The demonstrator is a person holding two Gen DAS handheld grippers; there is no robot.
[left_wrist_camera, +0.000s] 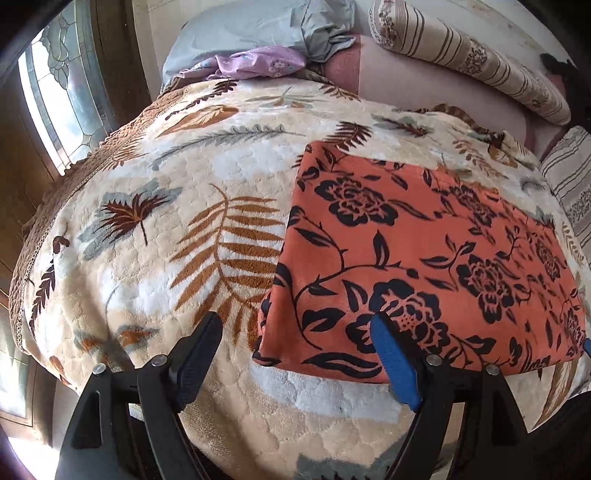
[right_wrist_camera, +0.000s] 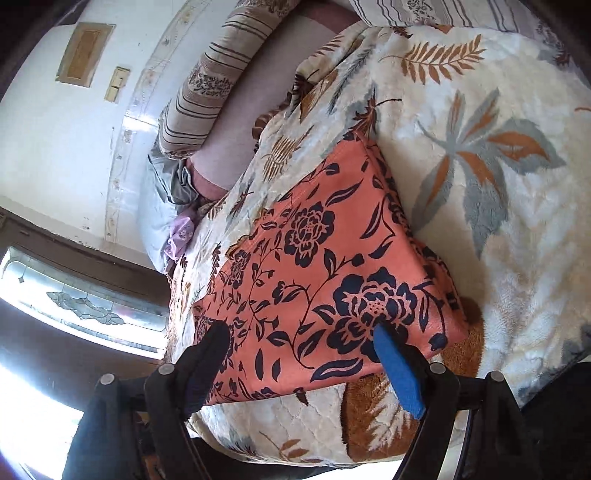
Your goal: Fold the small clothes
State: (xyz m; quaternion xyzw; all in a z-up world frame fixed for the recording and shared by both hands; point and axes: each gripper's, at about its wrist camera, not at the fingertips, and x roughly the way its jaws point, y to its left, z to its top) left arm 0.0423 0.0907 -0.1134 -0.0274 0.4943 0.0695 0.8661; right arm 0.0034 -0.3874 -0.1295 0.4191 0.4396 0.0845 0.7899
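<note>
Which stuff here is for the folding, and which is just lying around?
For the job:
orange cloth, folded flat on the blanket
left gripper, open
right gripper, open

Just lying about:
leaf blanket
striped pillow
purple cloth
grey bedding
window

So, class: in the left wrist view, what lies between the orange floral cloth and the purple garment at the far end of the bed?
Only the leaf-print blanket lies between the orange floral cloth and the purple garment; the left wrist view shows it.
</note>
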